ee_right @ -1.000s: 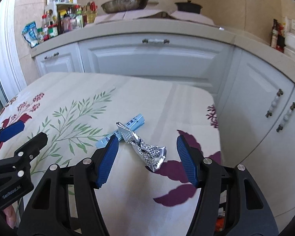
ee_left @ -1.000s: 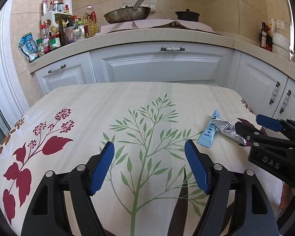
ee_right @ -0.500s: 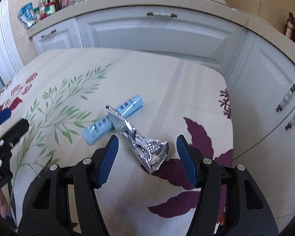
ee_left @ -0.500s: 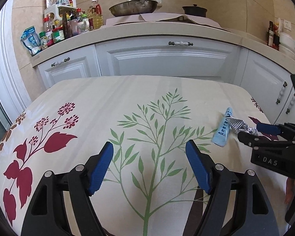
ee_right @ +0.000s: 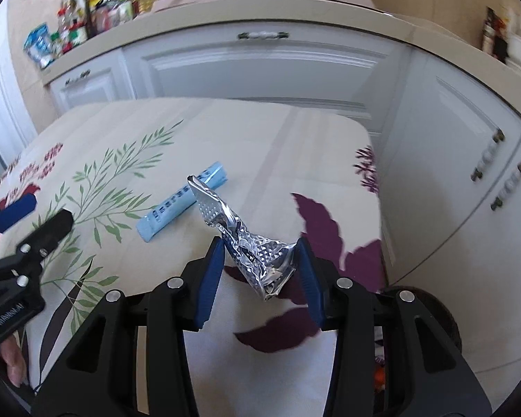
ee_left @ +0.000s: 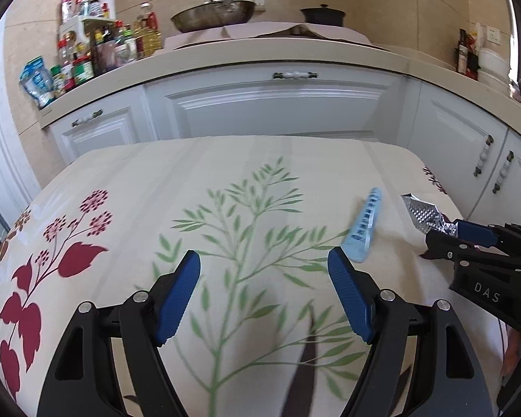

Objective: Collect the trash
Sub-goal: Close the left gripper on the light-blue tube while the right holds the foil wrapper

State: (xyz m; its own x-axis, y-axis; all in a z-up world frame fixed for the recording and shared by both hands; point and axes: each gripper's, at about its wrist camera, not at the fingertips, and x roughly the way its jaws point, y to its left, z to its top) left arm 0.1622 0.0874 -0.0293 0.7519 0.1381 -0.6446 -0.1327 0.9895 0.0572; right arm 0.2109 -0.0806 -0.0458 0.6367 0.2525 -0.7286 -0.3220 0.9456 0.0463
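Observation:
A crumpled silver foil wrapper (ee_right: 253, 253) lies near the right edge of the floral tablecloth (ee_right: 278, 146). My right gripper (ee_right: 259, 245) straddles its near end, and the jaws are closing with both blue pads touching the foil. The wrapper's far end (ee_left: 422, 212) sticks out ahead of the right gripper (ee_left: 449, 234) in the left wrist view. A light blue sachet (ee_right: 180, 205) lies flat just left of the wrapper, also visible as the sachet (ee_left: 363, 231) ahead of my left gripper's right finger. My left gripper (ee_left: 262, 260) hovers open over the cloth, holding nothing.
White kitchen cabinets (ee_left: 278, 104) and a counter with bottles (ee_left: 97, 48), a pan (ee_left: 213, 17) and a pot wrap around the far and right sides of the table. A dark round object (ee_right: 430, 309) sits below the table's right edge.
My right gripper came forward and down over the foil wrapper and narrowed its jaws around it. The left gripper stayed open and nearly still.

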